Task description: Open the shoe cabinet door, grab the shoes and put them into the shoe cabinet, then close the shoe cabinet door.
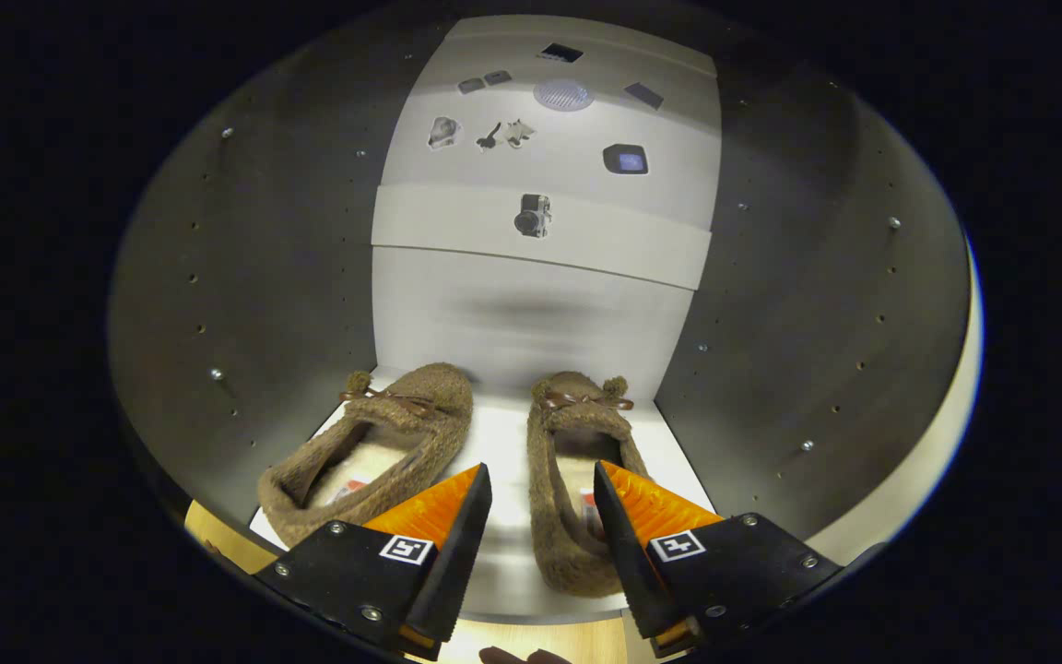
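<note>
Gripper (542, 498) fingers spread, pinching nothing | right slipper (577, 480) just ahead, its heel side touching the right finger | left slipper (374, 452) left of the fingers | both on cabinet shelf (503, 443) | dark side walls (254, 277) flank them | pale back panel (531, 304) beyond.

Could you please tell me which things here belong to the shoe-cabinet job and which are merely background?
Job:
- left slipper, on the cabinet shelf
- right slipper, its side wall between the open gripper fingers
- cabinet side walls

Background:
- back panel with small pictures, including a camera
</note>
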`<state>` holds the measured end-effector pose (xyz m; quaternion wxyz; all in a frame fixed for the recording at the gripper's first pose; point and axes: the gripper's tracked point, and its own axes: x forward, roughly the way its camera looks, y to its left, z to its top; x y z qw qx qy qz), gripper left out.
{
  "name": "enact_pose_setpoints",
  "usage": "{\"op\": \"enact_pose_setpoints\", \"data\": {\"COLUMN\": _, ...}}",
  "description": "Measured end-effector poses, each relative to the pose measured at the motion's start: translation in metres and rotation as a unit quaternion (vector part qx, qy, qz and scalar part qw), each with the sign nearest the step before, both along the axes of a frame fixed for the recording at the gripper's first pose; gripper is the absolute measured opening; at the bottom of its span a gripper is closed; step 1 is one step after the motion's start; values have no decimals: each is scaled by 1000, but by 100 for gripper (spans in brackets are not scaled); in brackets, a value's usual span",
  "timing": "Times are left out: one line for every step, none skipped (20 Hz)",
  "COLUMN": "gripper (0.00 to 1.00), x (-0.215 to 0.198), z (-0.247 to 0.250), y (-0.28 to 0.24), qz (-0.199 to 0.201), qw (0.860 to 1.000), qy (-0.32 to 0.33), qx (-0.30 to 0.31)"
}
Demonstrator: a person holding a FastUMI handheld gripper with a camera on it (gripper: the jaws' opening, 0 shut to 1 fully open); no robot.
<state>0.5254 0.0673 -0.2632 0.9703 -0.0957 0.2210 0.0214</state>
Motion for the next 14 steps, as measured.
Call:
{"op": "enact_pose_setpoints", "data": {"gripper": 72, "x": -10, "z": 6, "y": -2, "qz": -2, "qw": 1000, "qy": -6, "qx": 1}}
{"op": "enact_pose_setpoints", "data": {"gripper": 75, "x": -20, "z": 12, "y": -3, "qz": -3, "qw": 1000, "qy": -13, "qx": 3}}
{"op": "enact_pose_setpoints", "data": {"gripper": 76, "x": -32, "z": 18, "y": -4, "qz": -5, "qw": 1000, "qy": -18, "qx": 7}}
{"op": "enact_pose_setpoints", "data": {"gripper": 77, "x": -43, "z": 21, "y": -3, "qz": -6, "qw": 1000, "qy": -23, "qx": 13}}
{"op": "enact_pose_setpoints", "data": {"gripper": 78, "x": -55, "z": 23, "y": -2, "qz": -5, "qw": 1000, "qy": -22, "qx": 20}}
{"op": "enact_pose_setpoints", "data": {"gripper": 79, "x": -67, "z": 23, "y": -2, "qz": -7, "qw": 999, "qy": -22, "qx": 26}}
{"op": "enact_pose_setpoints", "data": {"gripper": 80, "x": -80, "z": 24, "y": -4, "qz": -10, "qw": 999, "qy": -23, "qx": 29}}
{"op": "enact_pose_setpoints", "data": {"gripper": 81, "x": -92, "z": 26, "y": -6, "qz": -15, "qw": 999, "qy": -27, "qx": 31}}
{"op": "enact_pose_setpoints", "data": {"gripper": 81, "x": -106, "z": 27, "y": -8, "qz": -20, "qw": 999, "qy": -32, "qx": 36}}
{"op": "enact_pose_setpoints", "data": {"gripper": 82, "x": -120, "z": 26, "y": -8, "qz": -24, "qw": 998, "qy": -34, "qx": 43}}
{"op": "enact_pose_setpoints", "data": {"gripper": 83, "x": -135, "z": 25, "y": -7, "qz": -24, "qw": 998, "qy": -35, "qx": 56}}
{"op": "enact_pose_setpoints", "data": {"gripper": 83, "x": -151, "z": 22, "y": -7, "qz": -24, "qw": 997, "qy": -37, "qx": 65}}
{"op": "enact_pose_setpoints", "data": {"gripper": 84, "x": -168, "z": 20, "y": -8, "qz": -26, "qw": 996, "qy": -40, "qx": 70}}
{"op": "enact_pose_setpoints", "data": {"gripper": 84, "x": -183, "z": 16, "y": -10, "qz": -28, "qw": 996, "qy": -44, "qx": 73}}
